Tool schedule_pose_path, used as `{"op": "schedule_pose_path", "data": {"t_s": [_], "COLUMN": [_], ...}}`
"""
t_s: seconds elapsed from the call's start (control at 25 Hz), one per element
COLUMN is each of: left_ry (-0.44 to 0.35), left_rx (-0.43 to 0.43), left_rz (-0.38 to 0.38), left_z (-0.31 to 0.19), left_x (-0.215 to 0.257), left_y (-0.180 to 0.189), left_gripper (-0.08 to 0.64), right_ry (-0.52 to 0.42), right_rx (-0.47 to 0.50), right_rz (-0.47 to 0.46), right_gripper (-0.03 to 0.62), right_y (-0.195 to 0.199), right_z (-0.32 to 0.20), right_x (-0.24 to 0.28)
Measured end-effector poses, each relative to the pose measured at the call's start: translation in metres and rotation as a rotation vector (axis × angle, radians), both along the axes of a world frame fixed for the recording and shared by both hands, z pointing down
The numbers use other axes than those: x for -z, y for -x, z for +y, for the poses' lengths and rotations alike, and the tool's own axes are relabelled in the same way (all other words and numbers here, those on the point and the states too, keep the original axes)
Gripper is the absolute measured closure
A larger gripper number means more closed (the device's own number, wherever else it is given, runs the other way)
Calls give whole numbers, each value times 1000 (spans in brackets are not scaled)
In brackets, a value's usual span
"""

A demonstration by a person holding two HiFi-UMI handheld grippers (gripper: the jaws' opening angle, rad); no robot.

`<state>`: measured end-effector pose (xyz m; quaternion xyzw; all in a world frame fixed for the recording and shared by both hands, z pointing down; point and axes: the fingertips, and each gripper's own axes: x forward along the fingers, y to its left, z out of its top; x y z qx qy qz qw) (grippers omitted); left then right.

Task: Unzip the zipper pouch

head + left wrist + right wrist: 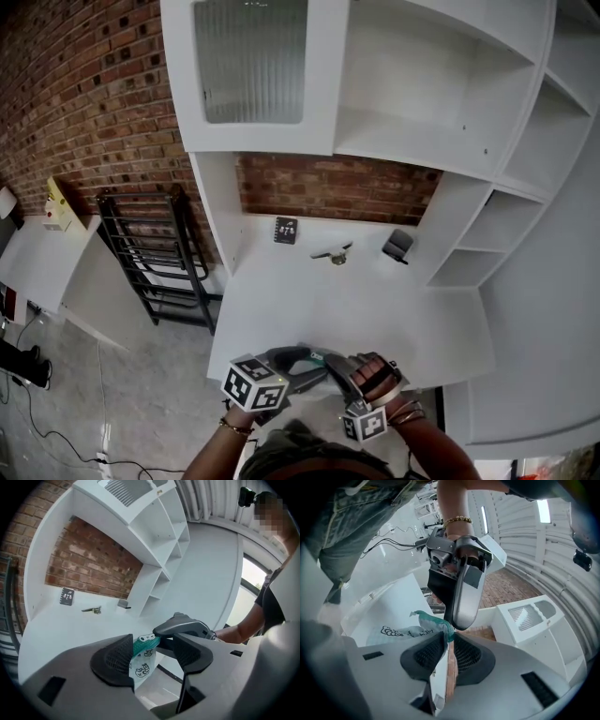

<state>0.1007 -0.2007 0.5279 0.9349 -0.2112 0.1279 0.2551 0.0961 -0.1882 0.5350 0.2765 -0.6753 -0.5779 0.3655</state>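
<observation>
A see-through pouch (140,667) with small cartoon prints and a teal zipper (436,623) hangs between my two grippers, just above the white desk's (356,309) front edge. My right gripper (449,651) is shut on the pouch's teal zipper end. My left gripper (153,656) stands open around the zipper. Its left pad lies against the pouch and its right pad stands off. The white zipper pull (146,638) shows just above these jaws. In the head view both grippers meet at the pouch (316,356).
A square marker tag (286,230), a small metal object (333,253) and a dark object (397,245) lie at the desk's back by the brick wall. White shelves (487,234) rise on the right. A black rack (159,262) stands left of the desk.
</observation>
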Motion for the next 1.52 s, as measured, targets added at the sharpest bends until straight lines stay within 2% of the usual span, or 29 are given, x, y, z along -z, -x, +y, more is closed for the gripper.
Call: {"op": "schedule_pose_path", "data": {"t_s": [0.08,0.2,0.4,0.52,0.6,0.72,0.96,1.12,1.24,1.52], "left_ry": [8,38,142,228,260,289,271,250,232,288], "left_rx": [-1,22,59,90,113,127,110,122,119,100], "left_rz": [-3,57,137,187,188,187,178,252,238,253], "left_z": [-1,-6,-12,-17,-19,-19,-18,-20,-20,-20], "left_x": [-2,2,-2,-6,-12,-16,-18,-6,-5,-10], "left_y": [-2,-4,-5,-1,4,7,10,10,9,4], "left_gripper": [315,362,373,419,479,491,500,554,554,554], "right_ry": [-7,-36,-73,-87,-86,-80,-73,-39,-28,-12], "right_rx": [5,6,22,30,31,47,40,44,34,24], "right_rz": [24,57,102,108,112,115,109,94,89,117], "right_gripper": [526,526,526,526,526,526,526,526,526,526], "right_y": [-1,-2,-1,-2,-4,1,0,3,3,0], "right_z": [-1,-4,-5,-4,-4,-2,-2,-3,-4,-6], "right_x": [-1,0,7,3,-8,-8,-18,-5,7,6]}}
